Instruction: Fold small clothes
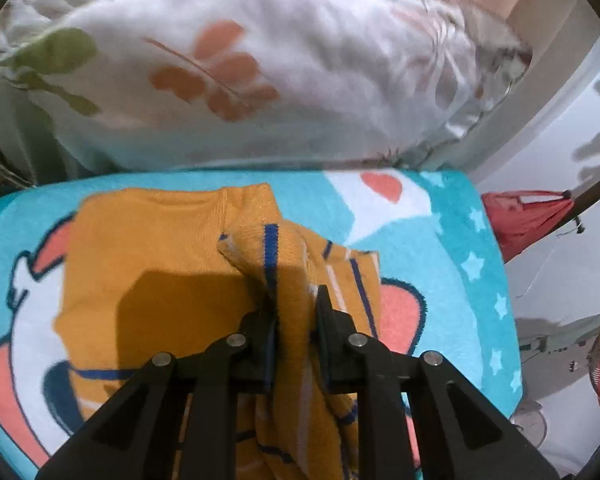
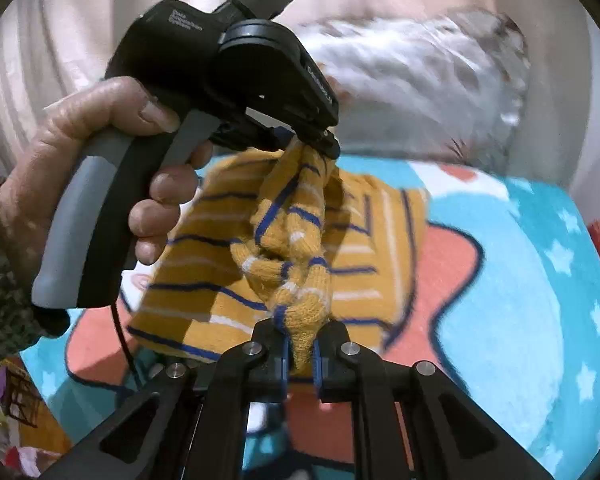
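While both grippers carry it above the turquoise cartoon blanket (image 1: pixel 452 240), the small mustard knit garment (image 1: pixel 168 248) with blue and white stripes hangs partly lifted, its plain side draped back onto the blanket in the left wrist view. The left gripper (image 1: pixel 294 320) has its fingers pinching a bunched striped edge; the same gripper, held in a person's hand (image 2: pixel 100 160), shows in the right wrist view gripping the cloth from above. The right gripper (image 2: pixel 300 344) has its fingers pressed nearly together on a thick twisted wad of the knit.

This garment looks light, soft and stretchy, with no stiffness of its own: it sags and ropes up wherever it is not held taut. Slipping seems unlikely, since the knit is grippy, but a pinch on a wad, as now, gives poor control of the fold line. Better holds would probably be a single flat layer at a corner or hem, the two grips well apart along one edge. A floral pillow (image 1: pixel 260 60) lies beyond the blanket.
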